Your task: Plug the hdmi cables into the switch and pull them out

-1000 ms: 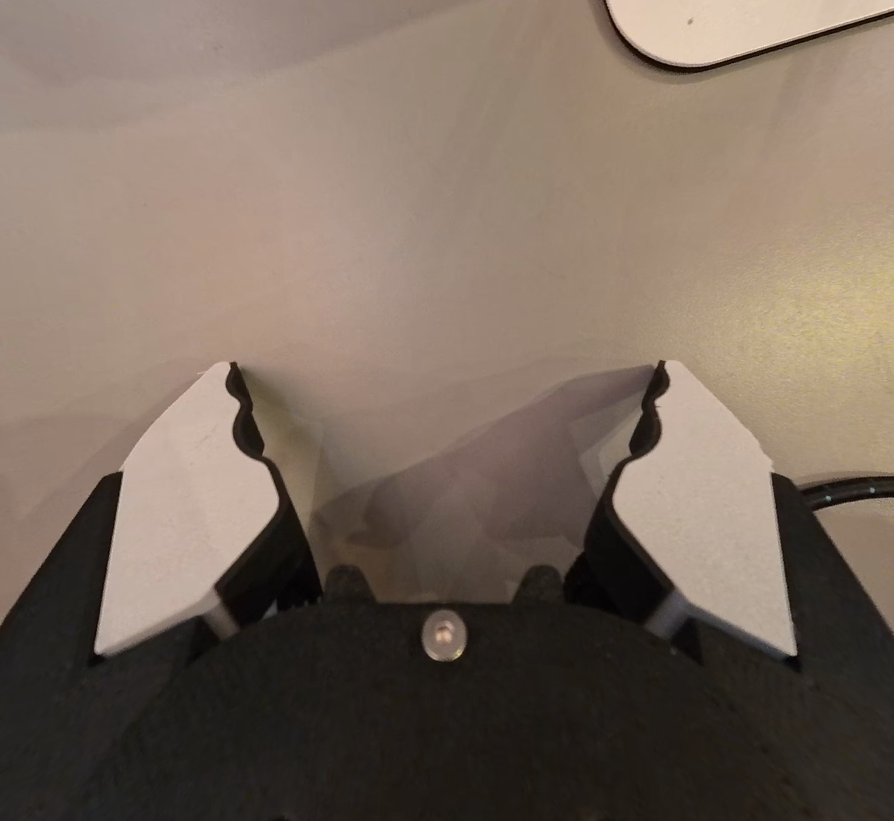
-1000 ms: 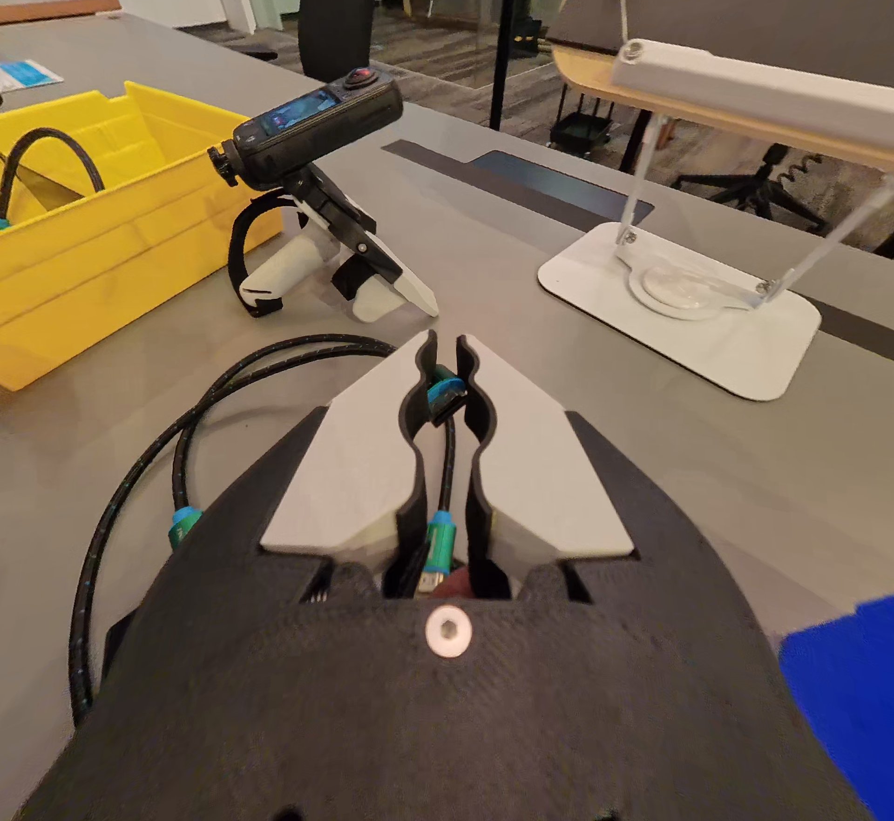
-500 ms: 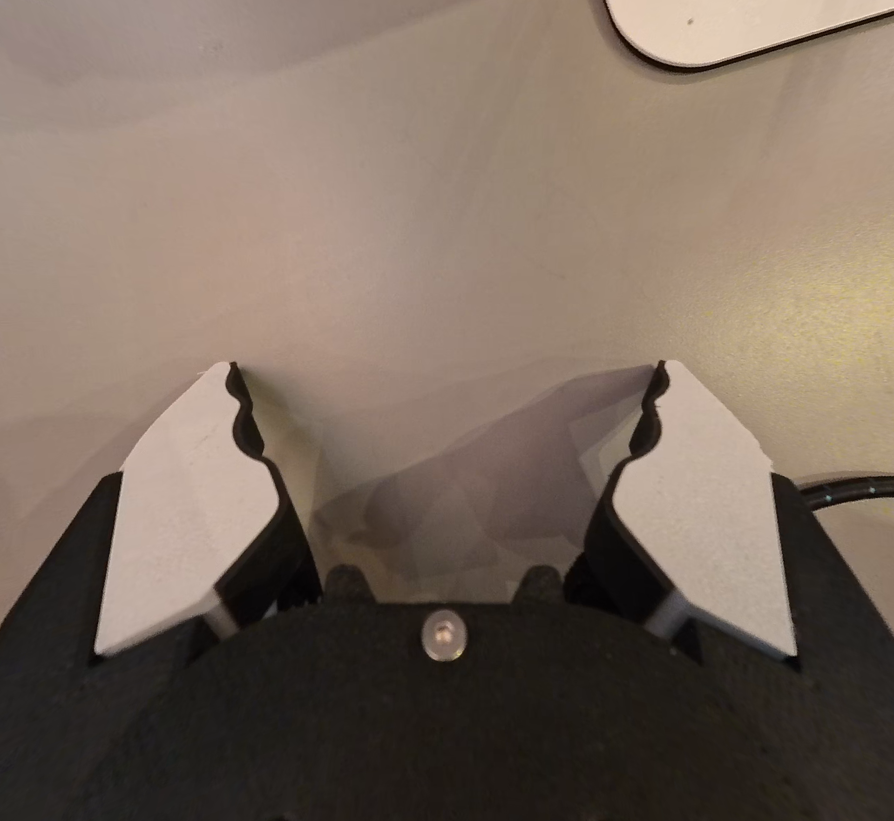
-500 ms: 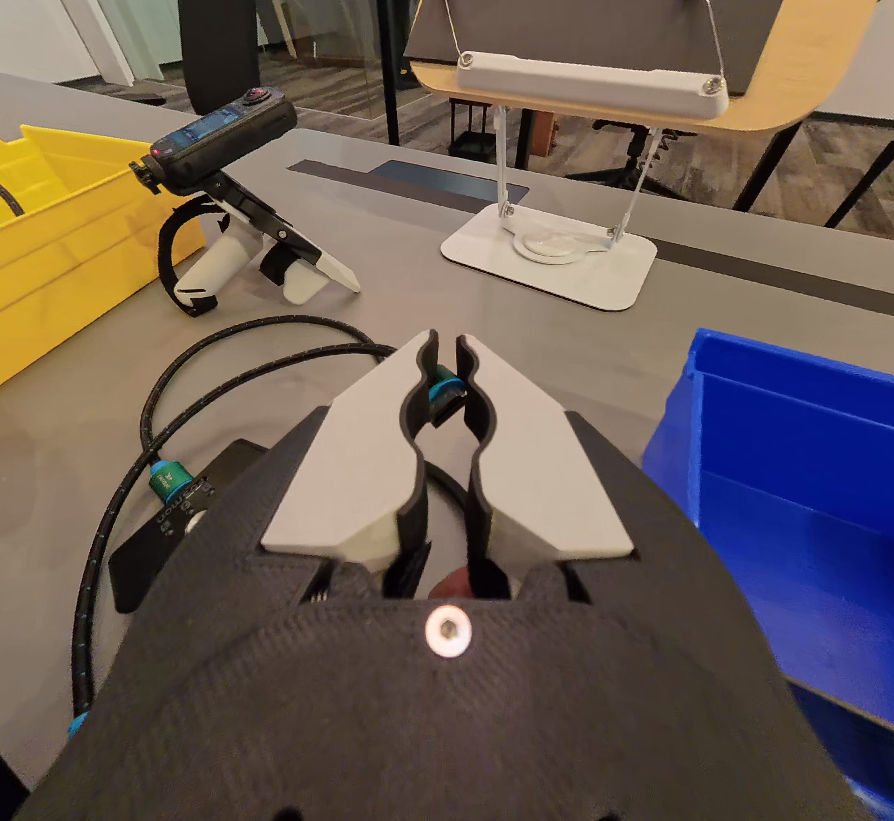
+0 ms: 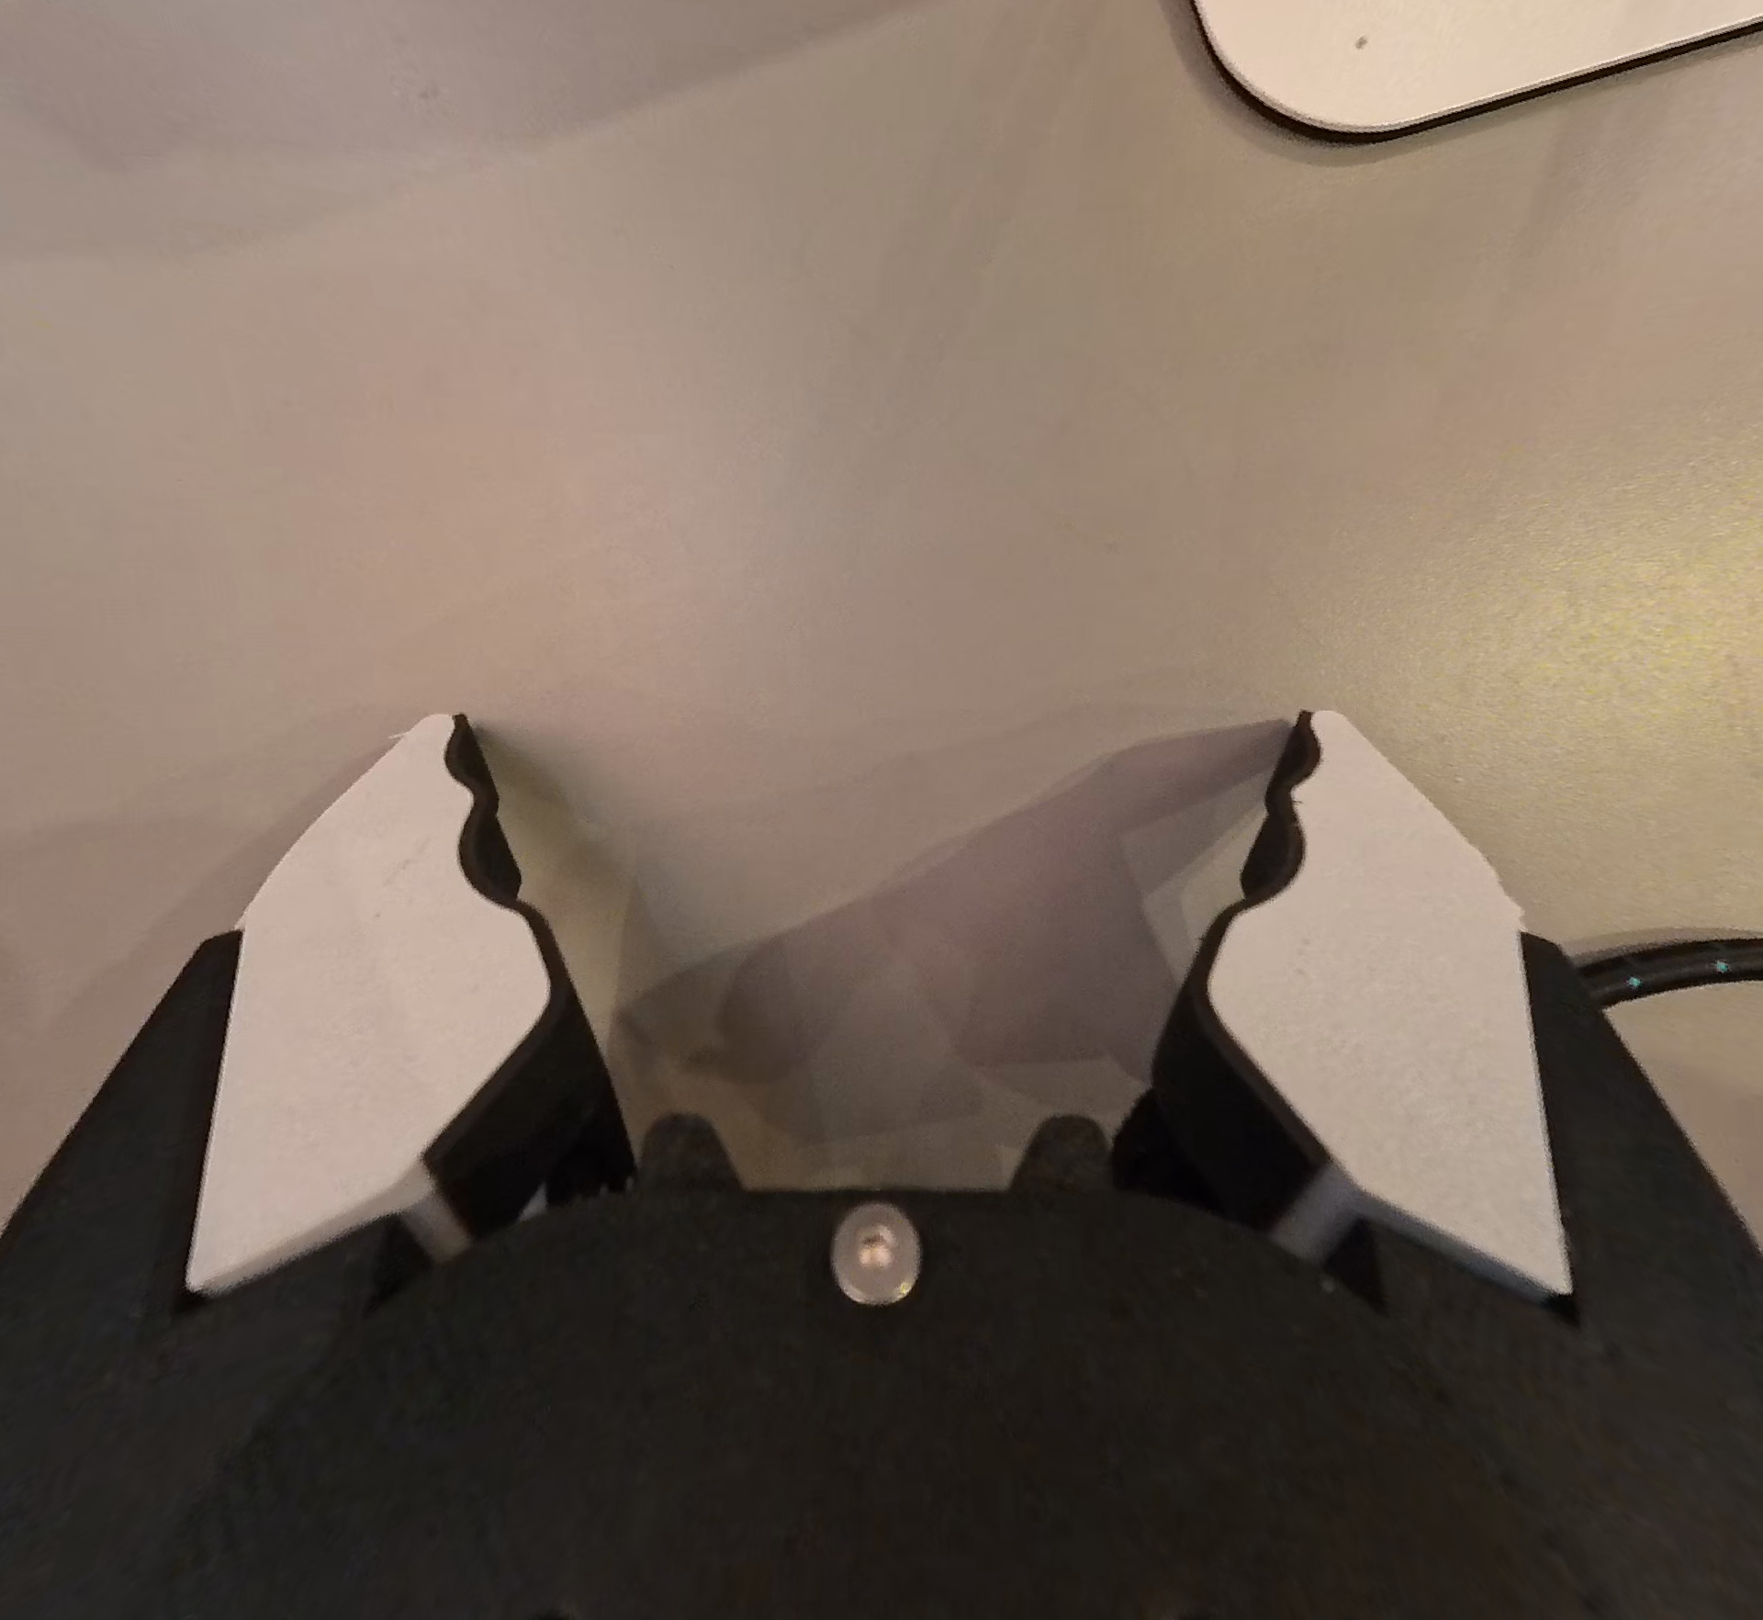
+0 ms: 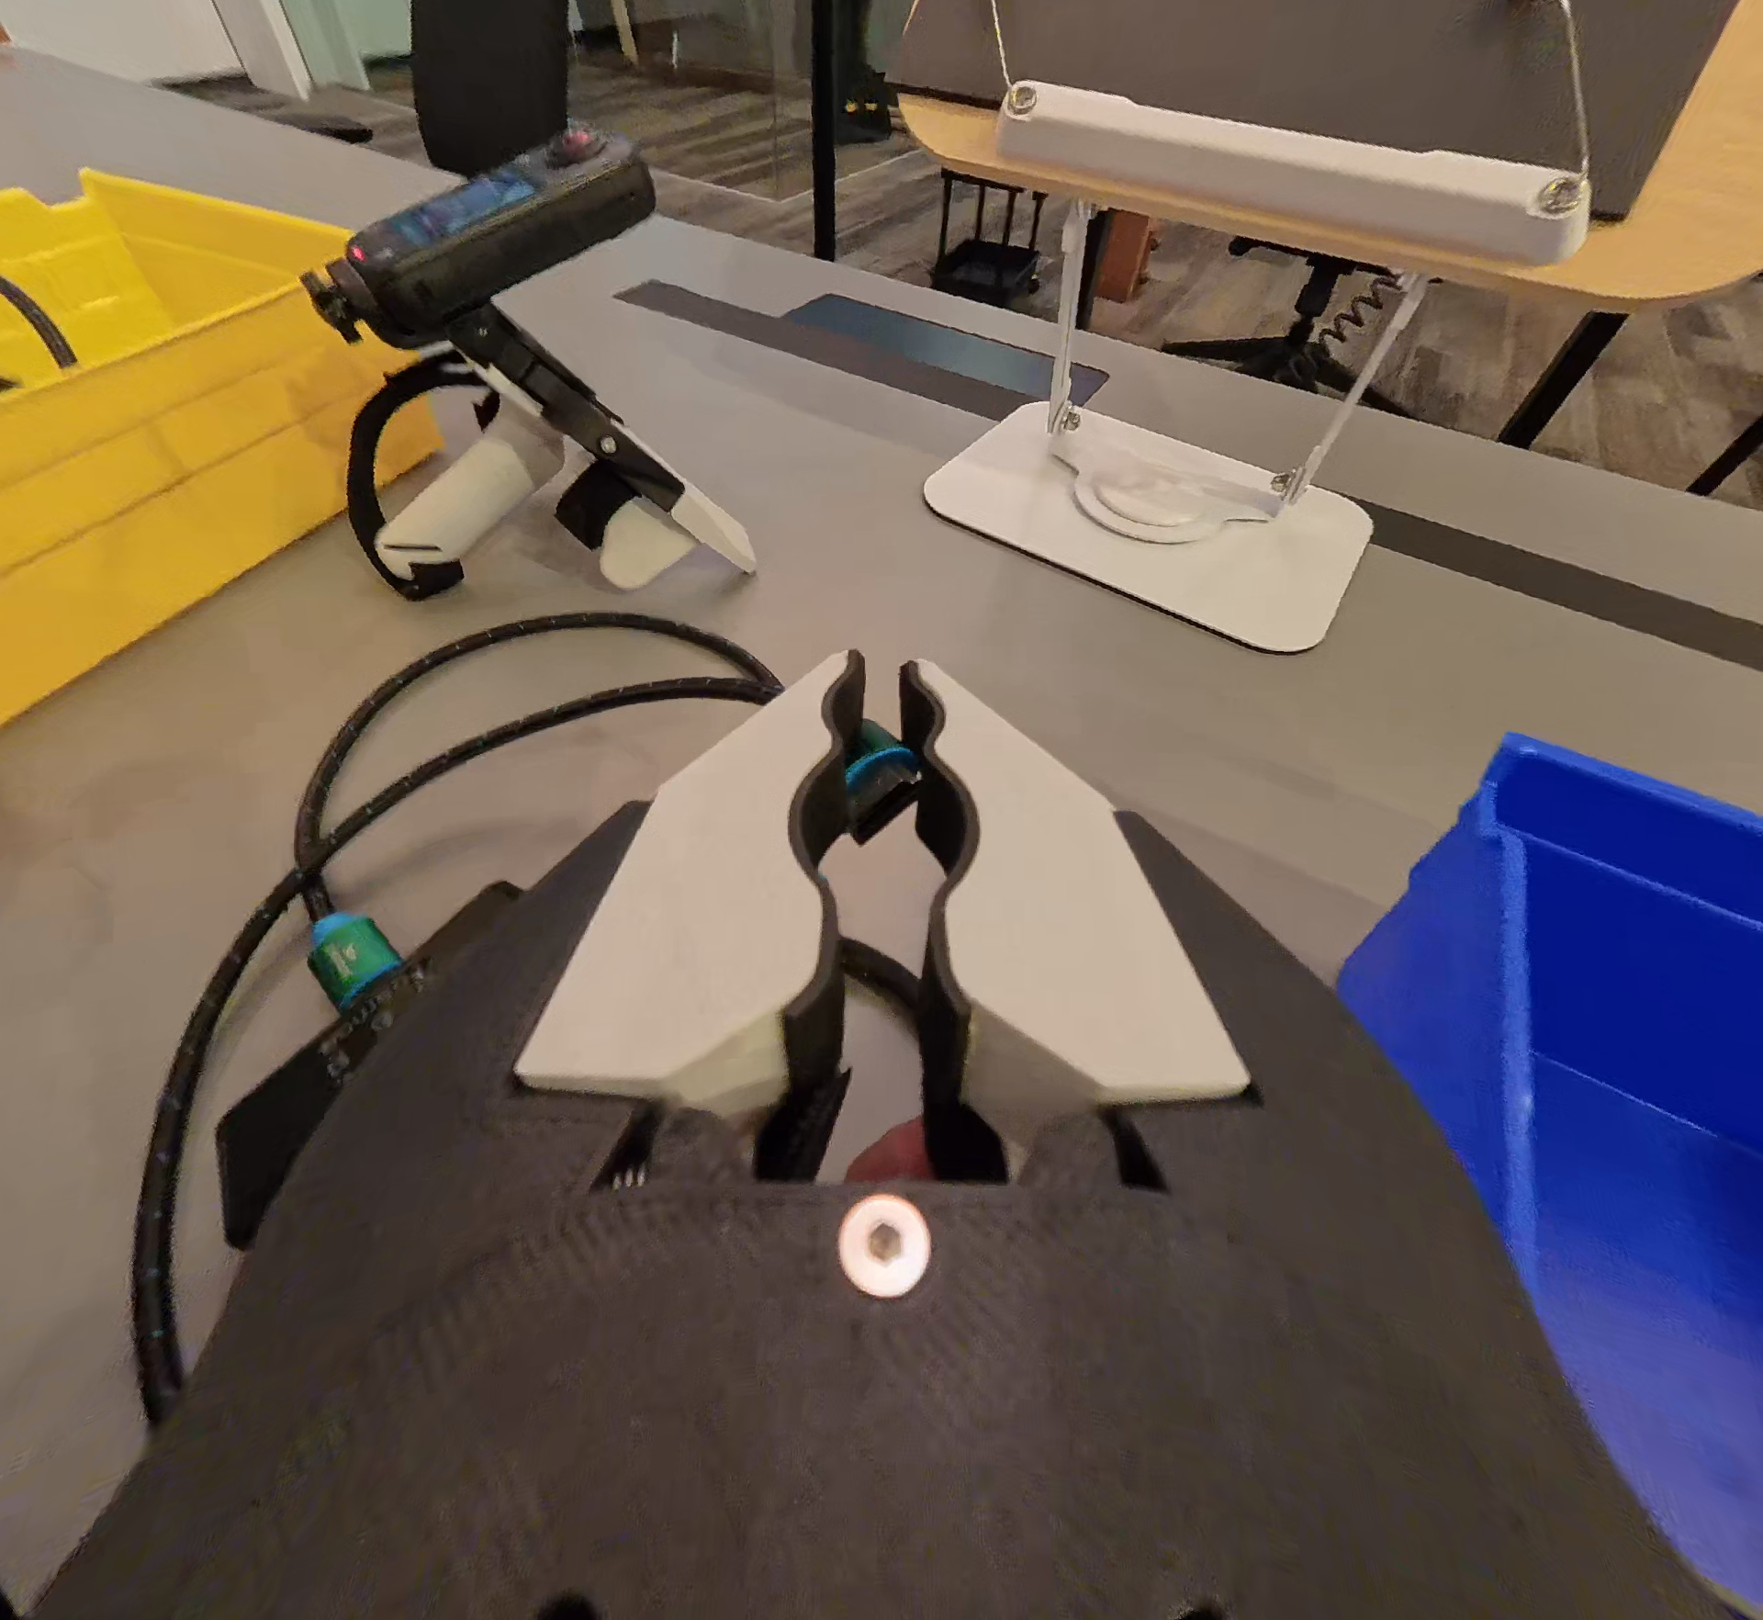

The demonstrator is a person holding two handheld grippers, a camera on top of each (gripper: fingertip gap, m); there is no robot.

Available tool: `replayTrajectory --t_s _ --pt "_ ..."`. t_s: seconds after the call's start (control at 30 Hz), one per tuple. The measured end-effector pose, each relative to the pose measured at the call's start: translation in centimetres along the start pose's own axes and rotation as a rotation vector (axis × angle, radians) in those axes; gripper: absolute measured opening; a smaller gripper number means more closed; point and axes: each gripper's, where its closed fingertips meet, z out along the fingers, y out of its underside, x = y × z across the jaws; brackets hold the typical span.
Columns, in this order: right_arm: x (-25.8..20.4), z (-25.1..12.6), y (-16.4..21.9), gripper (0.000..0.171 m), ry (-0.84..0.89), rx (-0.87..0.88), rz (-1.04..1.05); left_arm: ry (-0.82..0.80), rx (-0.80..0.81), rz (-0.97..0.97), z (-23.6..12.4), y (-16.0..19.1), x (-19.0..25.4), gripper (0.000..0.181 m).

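1. Gripping an HDMI plug [image 6: 878, 777] with a teal collar, clamped between the tips of the right gripper [image 6: 882, 677] and lifted clear of the bench [image 6: 859, 525]; judged already out of the switch, since no port sits around the plug
2. Trailing from that plug, its braided black cable [image 6: 534, 696], looping leftward over the bench
3. Lying low on the left, half hidden under the gripper body, the black switch [image 6: 286, 1107], with a second teal-collared plug [image 6: 348, 954] touching its edge and apparently seated in it; cannot tell for sure
4. Judging progress: one cable held free, one likely left to pull, so roughly midway through the unplugging part
5. Resting nose-down on the bench beyond the cable loop, the left gripper [image 5: 882, 720], fingers spread wide and holding nothing
6. Flanking the work: yellow bin [image 6: 143, 467] far left, blue bin [image 6: 1574, 1002] right, white stand base [image 6: 1240, 563] behind
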Motion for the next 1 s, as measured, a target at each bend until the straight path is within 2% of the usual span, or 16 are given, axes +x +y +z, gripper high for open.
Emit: replayTrajectory --t_s 0.63,1.0 --pt "0.2 8.2 -4.1 0.0 -0.042 0.047 0.014 0.0 0.0 0.0 0.0 0.0 0.0 0.146" --pt "-0.9 11.6 -1.8 0.005 -0.102 -0.104 -0.04 0.0 0.0 0.0 0.0 0.0 0.0 0.146"
